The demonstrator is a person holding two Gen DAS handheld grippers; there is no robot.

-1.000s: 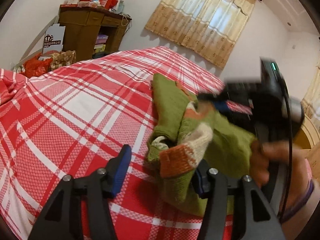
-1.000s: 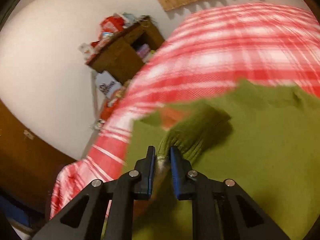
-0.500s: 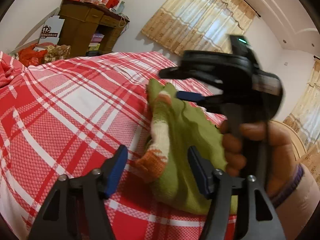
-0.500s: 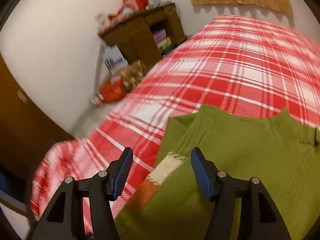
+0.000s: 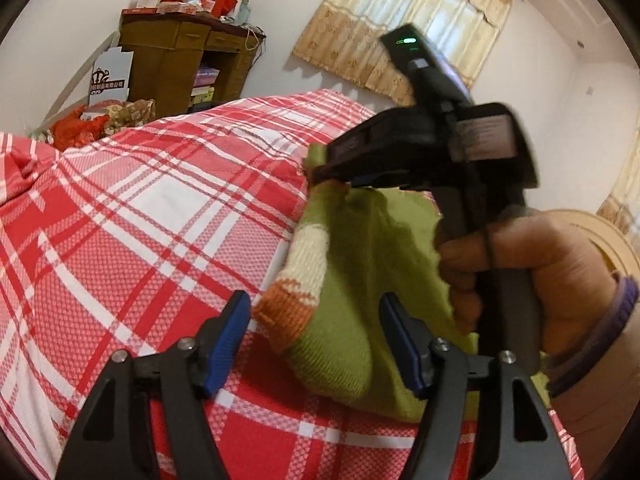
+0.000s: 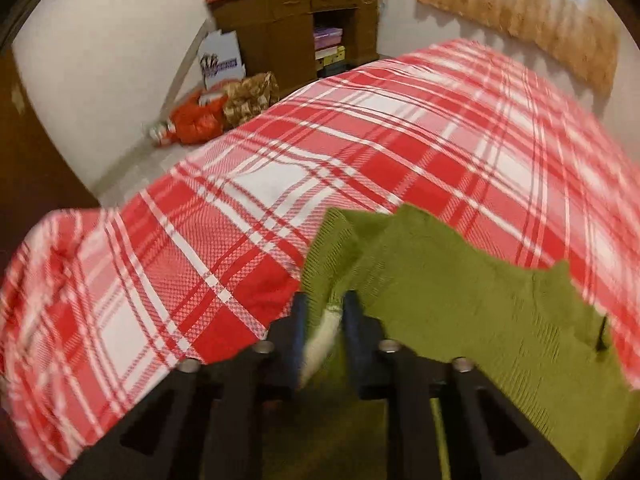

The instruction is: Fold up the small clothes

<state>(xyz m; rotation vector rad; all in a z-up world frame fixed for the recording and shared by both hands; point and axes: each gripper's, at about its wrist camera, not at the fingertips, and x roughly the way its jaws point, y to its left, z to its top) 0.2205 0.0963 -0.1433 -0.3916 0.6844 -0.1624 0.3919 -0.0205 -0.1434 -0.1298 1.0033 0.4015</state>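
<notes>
Right gripper [image 6: 323, 312] clenched on green sweater [image 6: 460, 296] at its cream-banded sleeve [image 5: 310, 256]; left gripper [image 5: 314, 336] spread wide, straddling orange cuff [image 5: 286, 312]. Lying bunched on red plaid bedspread [image 5: 132, 216]. Beyond: cluttered wooden desk [image 6: 292, 32], curtained window [image 5: 404, 12].

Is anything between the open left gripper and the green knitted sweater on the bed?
Nothing visible. The left gripper is open, with the green knitted sweater and its orange cuff directly ahead on the red plaid bedspread. The right gripper grips it farther along.
</notes>
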